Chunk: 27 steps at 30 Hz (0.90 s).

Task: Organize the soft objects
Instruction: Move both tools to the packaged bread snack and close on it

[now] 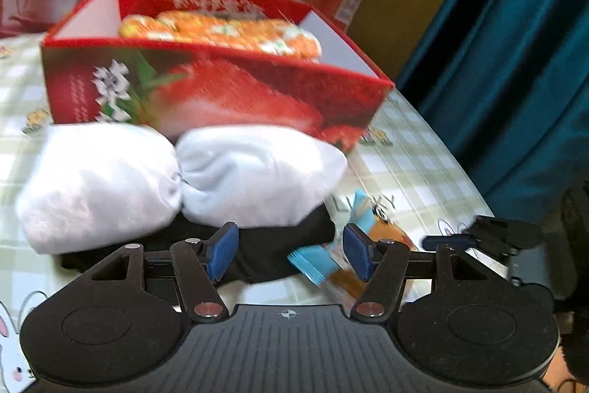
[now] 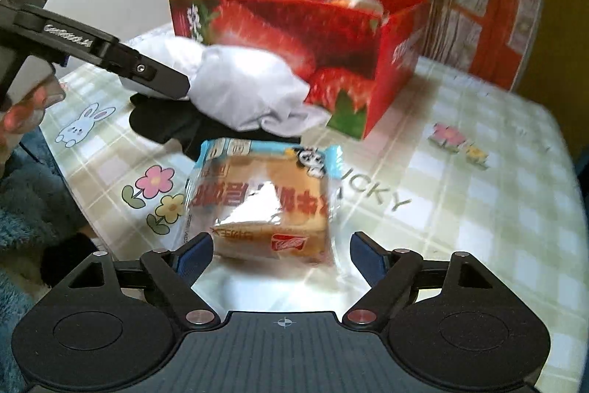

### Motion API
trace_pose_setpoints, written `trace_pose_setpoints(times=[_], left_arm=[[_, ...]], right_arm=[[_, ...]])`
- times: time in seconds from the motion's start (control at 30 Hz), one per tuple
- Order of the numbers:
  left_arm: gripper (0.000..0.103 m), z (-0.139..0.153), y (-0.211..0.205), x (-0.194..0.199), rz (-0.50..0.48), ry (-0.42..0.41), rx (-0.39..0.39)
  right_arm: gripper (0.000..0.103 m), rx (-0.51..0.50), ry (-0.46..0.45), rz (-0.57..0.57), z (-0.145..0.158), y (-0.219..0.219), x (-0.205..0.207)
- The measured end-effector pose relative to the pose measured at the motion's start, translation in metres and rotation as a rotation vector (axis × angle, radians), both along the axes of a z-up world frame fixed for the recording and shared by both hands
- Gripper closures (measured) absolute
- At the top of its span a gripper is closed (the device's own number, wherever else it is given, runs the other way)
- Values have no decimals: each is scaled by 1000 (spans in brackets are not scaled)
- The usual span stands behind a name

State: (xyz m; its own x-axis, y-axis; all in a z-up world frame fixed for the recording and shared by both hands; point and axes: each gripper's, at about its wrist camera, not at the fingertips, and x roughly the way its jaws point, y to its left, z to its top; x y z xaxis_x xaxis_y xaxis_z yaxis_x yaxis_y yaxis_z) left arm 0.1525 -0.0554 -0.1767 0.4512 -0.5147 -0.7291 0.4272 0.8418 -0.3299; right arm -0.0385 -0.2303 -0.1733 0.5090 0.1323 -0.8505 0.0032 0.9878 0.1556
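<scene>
Packaged bread (image 2: 265,205) between the spread right gripper (image 2: 281,255) fingers, seemingly untouched — blurred

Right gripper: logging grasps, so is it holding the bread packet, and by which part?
Nothing held. The right gripper is open, its fingers either side of the bread packet's near end, not touching.

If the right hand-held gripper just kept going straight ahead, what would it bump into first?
Most likely the clear plastic-wrapped bread packet, lying on the checked tablecloth between the open right hand-held gripper fingers.
</scene>
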Motion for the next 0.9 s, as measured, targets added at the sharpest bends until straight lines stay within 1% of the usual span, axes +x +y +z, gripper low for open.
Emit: trace_pose_setpoints(times=[0.13, 0.27, 0.4, 0.5, 0.63, 0.8, 0.9], left_arm=[[39, -10, -3, -2, -22, 46, -10], [39, -23, -10, -5, -46, 98, -30], [39, -31, -14, -7, -65, 121, -28], [40, -34, -14, -7, -62, 135, -38], [45, -37, -13, -7, -64, 150, -37], [45, -44, -13, -6, -59, 188, -46], [44, -48, -15, -6, -61, 200, -55]], right_arm=[[26, 12, 33, 42, -10, 9, 10], [33, 34, 36, 75, -7, 17, 18], [35, 47, 37, 90, -5, 25, 23], [36, 60, 21, 100, -6, 29, 22], [36, 62, -14, 74, -11, 33, 19], [36, 48, -72, 31, -19, 38, 9], [36, 27, -100, 27, -22, 41, 6]])
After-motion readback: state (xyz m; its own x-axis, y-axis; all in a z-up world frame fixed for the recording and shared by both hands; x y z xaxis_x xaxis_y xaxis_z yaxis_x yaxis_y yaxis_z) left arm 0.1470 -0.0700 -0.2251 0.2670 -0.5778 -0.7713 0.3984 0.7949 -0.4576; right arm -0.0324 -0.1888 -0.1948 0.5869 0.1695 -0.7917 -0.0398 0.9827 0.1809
